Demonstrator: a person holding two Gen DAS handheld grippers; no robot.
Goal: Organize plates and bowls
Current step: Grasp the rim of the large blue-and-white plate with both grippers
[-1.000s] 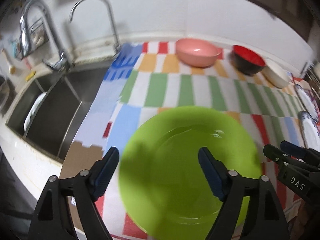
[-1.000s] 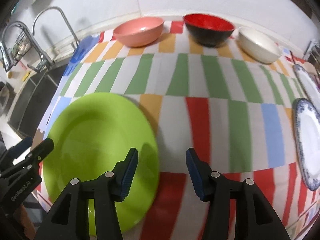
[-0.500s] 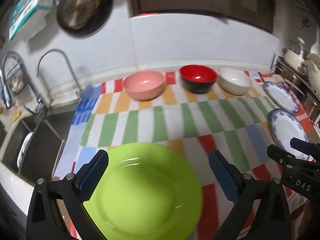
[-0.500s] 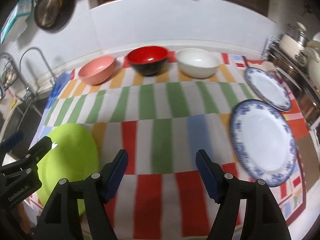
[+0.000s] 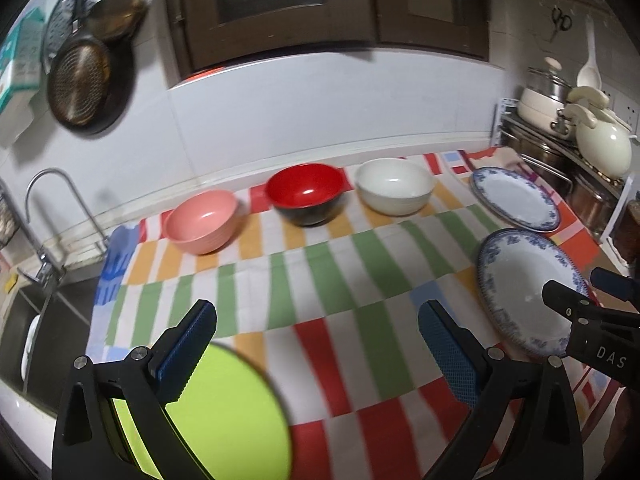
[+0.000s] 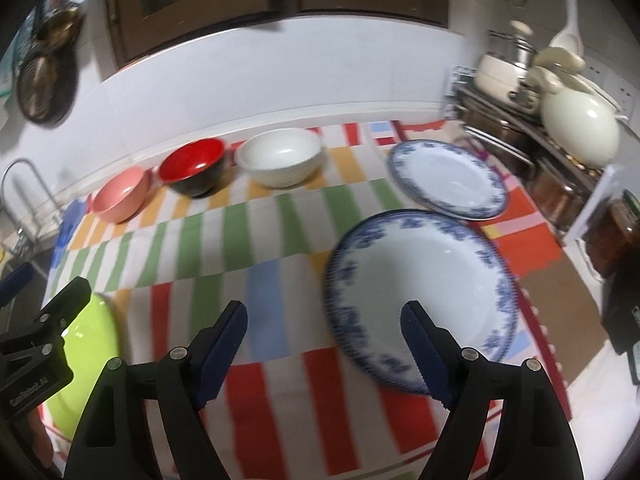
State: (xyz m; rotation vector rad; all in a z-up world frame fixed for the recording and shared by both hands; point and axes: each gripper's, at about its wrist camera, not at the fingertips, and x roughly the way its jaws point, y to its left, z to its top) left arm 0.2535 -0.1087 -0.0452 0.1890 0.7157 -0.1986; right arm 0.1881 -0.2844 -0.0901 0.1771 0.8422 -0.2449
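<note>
A lime green plate (image 5: pixel 224 420) lies on the striped cloth at the near left, also in the right wrist view (image 6: pixel 88 352). Two blue-rimmed white plates lie at the right, a near one (image 6: pixel 424 296) and a far one (image 6: pixel 448 178). A pink bowl (image 5: pixel 202 220), a red-and-black bowl (image 5: pixel 306 192) and a white bowl (image 5: pixel 394 190) stand in a row at the back. My left gripper (image 5: pixel 316 344) is open and empty above the cloth, right of the green plate. My right gripper (image 6: pixel 324 340) is open and empty, its right finger over the near blue plate.
A sink (image 5: pixel 44 328) with a tap (image 5: pixel 60 208) lies to the left of the cloth. Pots and a cream kettle (image 5: pixel 600 140) stand on a rack at the right. Pans (image 5: pixel 80 84) hang on the wall. A dark jar (image 6: pixel 616 236) stands at the right edge.
Both grippers have risen and swung right, away from the green plate, which stays on the cloth. Both stand wider open. The blue plates have come into view.
</note>
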